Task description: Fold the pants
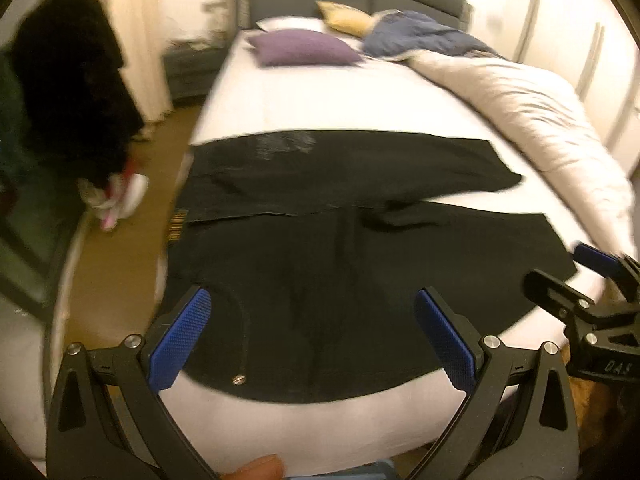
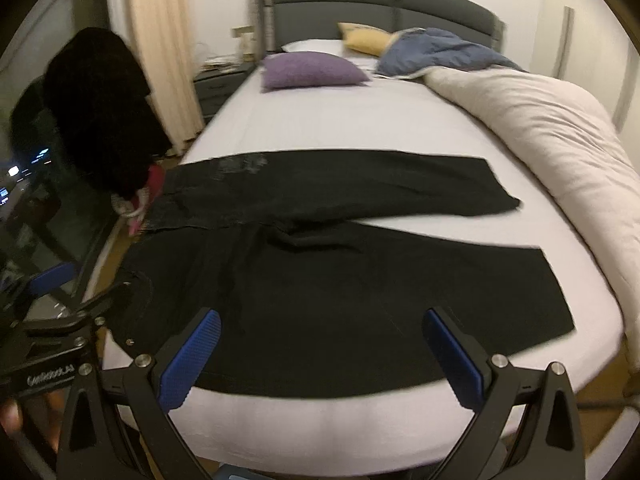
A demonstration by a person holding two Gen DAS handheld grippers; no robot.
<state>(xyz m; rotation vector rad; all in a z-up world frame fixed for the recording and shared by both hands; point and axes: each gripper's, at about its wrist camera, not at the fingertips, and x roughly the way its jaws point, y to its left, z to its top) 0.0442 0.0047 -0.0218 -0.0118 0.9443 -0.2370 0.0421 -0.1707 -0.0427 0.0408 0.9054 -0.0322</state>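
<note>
Black pants lie spread flat across the foot of the bed, waistband at the left, both legs running to the right; they also show in the right wrist view. My left gripper is open and empty above the waist part near the bed's front edge. My right gripper is open and empty above the near leg. The right gripper also shows at the right edge of the left wrist view, and the left gripper at the left edge of the right wrist view.
A rolled white duvet lies along the bed's right side. A purple pillow, a yellow pillow and a blue blanket lie at the headboard. Dark clothes hang at the left. A nightstand stands beside the bed.
</note>
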